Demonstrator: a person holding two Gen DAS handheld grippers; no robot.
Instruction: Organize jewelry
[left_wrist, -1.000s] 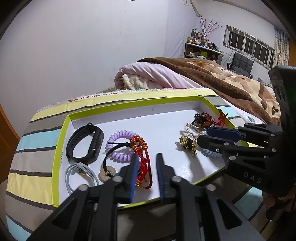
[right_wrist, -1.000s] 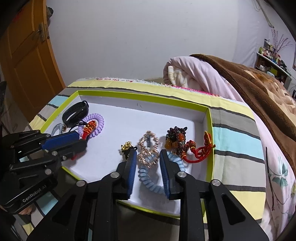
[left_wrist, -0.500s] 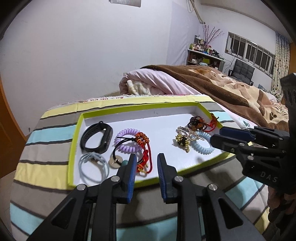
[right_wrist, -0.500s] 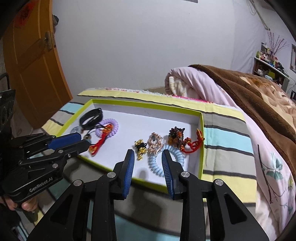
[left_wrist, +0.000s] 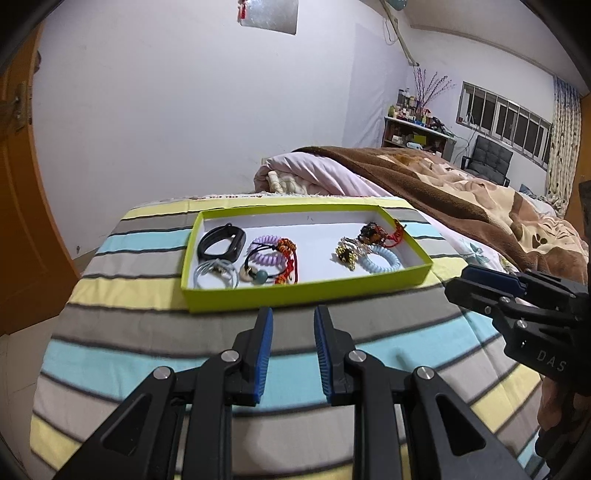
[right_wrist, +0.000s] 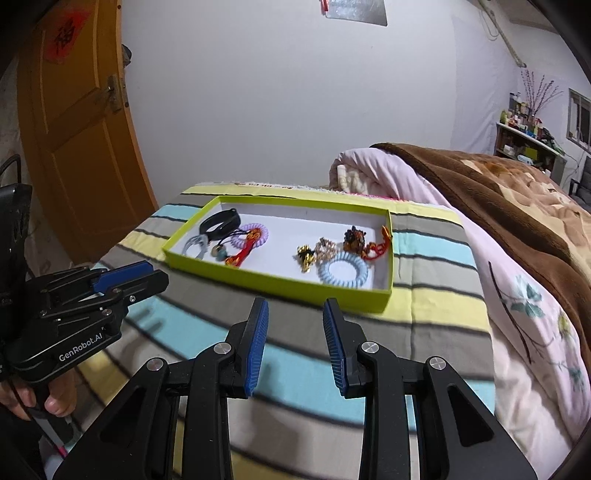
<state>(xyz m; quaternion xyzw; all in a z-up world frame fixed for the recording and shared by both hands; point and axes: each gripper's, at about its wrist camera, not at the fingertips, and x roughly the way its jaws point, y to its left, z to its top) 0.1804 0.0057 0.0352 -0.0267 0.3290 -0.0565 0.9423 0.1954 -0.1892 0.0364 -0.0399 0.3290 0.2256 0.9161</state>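
A lime-green tray (left_wrist: 303, 288) (right_wrist: 280, 284) with a white floor lies on a striped blanket. Its left end holds a black wristband (left_wrist: 221, 242) (right_wrist: 219, 223), a purple coil hair tie (left_wrist: 267, 251) (right_wrist: 251, 236), a red braided bracelet (left_wrist: 288, 258) and a grey hair tie (left_wrist: 214, 273). On its right end are a pale blue coil tie (left_wrist: 380, 260) (right_wrist: 343, 273), a gold charm (left_wrist: 345, 254) (right_wrist: 306, 256) and a dark beaded bracelet with red cord (left_wrist: 373, 232) (right_wrist: 356, 240). My left gripper (left_wrist: 292, 314) (right_wrist: 147, 273) and right gripper (right_wrist: 295, 306) (left_wrist: 465, 280) hover open and empty, short of the tray's near wall.
The striped blanket (left_wrist: 147, 332) covers the bed end; a pink quilt (right_wrist: 388, 170) and brown blanket (left_wrist: 443, 192) lie behind and right of the tray. An orange door (right_wrist: 74, 129) stands at left. A hand (right_wrist: 40, 402) grips the left gripper's handle.
Both grippers have pulled back and up from over the tray; their fingertips were above the jewellery and are now short of its near wall. The jewellery has not moved.
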